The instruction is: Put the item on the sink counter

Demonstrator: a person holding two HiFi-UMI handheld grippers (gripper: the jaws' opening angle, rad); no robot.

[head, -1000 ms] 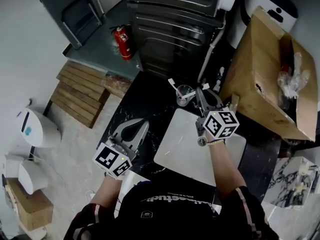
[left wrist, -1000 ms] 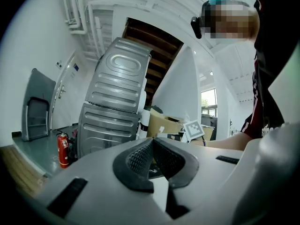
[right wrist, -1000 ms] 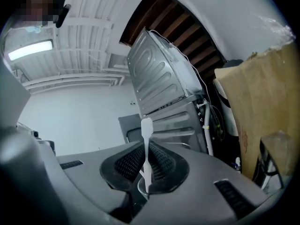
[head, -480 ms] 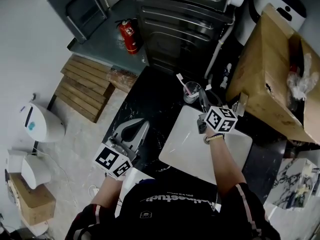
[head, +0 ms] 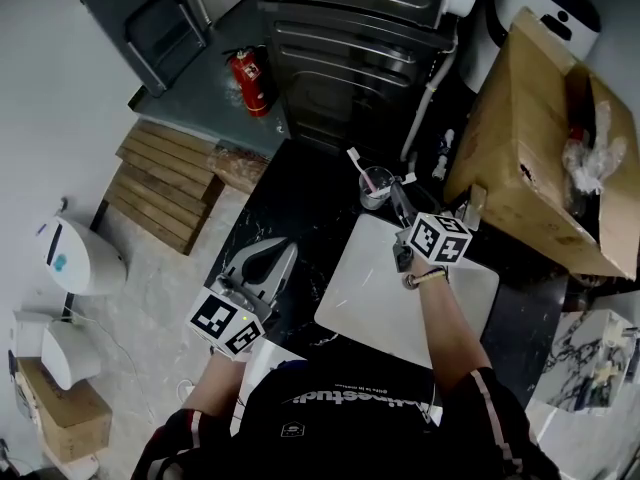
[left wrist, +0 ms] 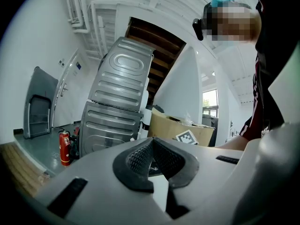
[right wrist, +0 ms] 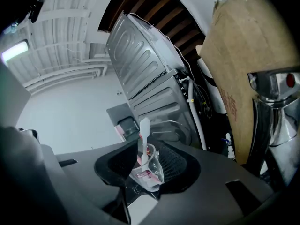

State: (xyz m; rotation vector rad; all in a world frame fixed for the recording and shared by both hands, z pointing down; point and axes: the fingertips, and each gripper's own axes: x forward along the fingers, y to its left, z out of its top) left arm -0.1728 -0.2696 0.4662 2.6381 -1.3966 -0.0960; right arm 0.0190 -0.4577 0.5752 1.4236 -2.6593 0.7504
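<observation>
- Lower centre of the head view: a person's dark-shirted shoulders, both forearms reaching up the frame.
- Lower left: the left gripper (head: 280, 253) hovers over the black sink counter (head: 300, 208), its jaws pressed together with nothing between them.
- Centre right: a white sink (head: 370, 293) set into the counter; the right forearm crosses above it.
- Just above the sink: the right gripper (head: 398, 200), jaws opening – its own view shows them spread wide on either side of the cup (head: 372, 188) without pressing on it.
- The clear cup stands on the counter by the sink's upper corner, holding a white toothbrush (head: 354, 158).
- Upper right: a cardboard box (head: 520, 118).
- Top centre: a ribbed metal appliance (head: 350, 28) – a red fire extinguisher (head: 247, 80) to its left.
</observation>
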